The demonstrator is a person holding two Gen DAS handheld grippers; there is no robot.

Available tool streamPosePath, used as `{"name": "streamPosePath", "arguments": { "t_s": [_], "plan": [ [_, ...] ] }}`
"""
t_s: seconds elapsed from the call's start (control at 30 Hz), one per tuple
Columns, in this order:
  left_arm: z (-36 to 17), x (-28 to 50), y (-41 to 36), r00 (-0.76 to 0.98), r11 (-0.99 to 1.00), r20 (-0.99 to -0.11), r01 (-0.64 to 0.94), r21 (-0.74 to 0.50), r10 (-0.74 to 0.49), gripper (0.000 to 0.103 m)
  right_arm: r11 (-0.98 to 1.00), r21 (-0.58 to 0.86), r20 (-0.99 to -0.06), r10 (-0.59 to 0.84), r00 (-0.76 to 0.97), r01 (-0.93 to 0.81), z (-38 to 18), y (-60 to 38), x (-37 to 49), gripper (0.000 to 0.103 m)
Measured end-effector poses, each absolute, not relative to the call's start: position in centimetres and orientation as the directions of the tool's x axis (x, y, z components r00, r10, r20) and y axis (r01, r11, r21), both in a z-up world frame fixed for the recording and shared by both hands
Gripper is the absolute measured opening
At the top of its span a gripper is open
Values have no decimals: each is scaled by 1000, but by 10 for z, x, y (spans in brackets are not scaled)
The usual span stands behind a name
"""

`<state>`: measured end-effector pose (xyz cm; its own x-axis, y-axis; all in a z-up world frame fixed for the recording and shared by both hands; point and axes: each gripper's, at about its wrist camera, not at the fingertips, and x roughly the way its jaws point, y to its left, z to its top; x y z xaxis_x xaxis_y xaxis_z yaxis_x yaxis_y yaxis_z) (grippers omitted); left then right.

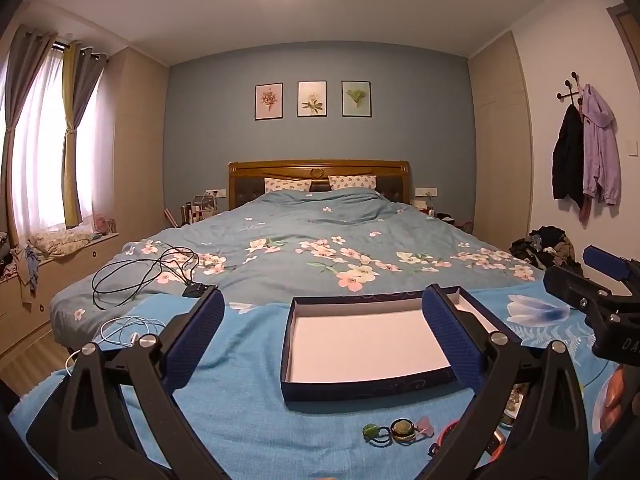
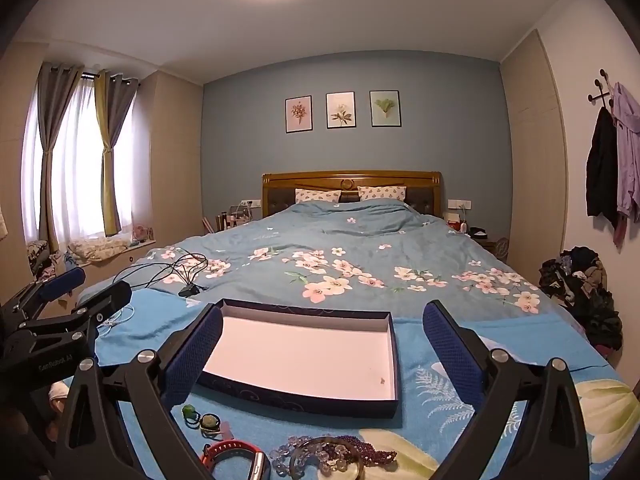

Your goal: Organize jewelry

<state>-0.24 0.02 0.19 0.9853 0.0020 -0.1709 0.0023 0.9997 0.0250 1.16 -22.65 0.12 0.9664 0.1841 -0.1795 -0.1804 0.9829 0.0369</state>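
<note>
On the blue floral bed (image 2: 360, 264), the beaded bracelets (image 2: 336, 454) are seen just below the wide, empty right gripper (image 2: 322, 354), nearer it than the equally wide left gripper (image 1: 324, 338), before the shallow navy cardboard box (image 2: 304, 360).

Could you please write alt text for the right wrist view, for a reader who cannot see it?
The open right gripper hovers over a shallow, nearly empty dark blue box on a blue floral bedspread. Nearer the camera lie beaded bracelets, a red-strapped watch and green hair ties; the left gripper shows at left.
</note>
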Motion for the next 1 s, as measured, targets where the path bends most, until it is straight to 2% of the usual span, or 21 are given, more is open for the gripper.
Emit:
{"name": "streamPosePath", "arguments": {
  "t_s": [1.0],
  "plan": [
    [3,-2,1,986,1000,-167,5,16,-2,97,981,48,-173,196,965,-190,0,-231,12,97]
  ]
}}
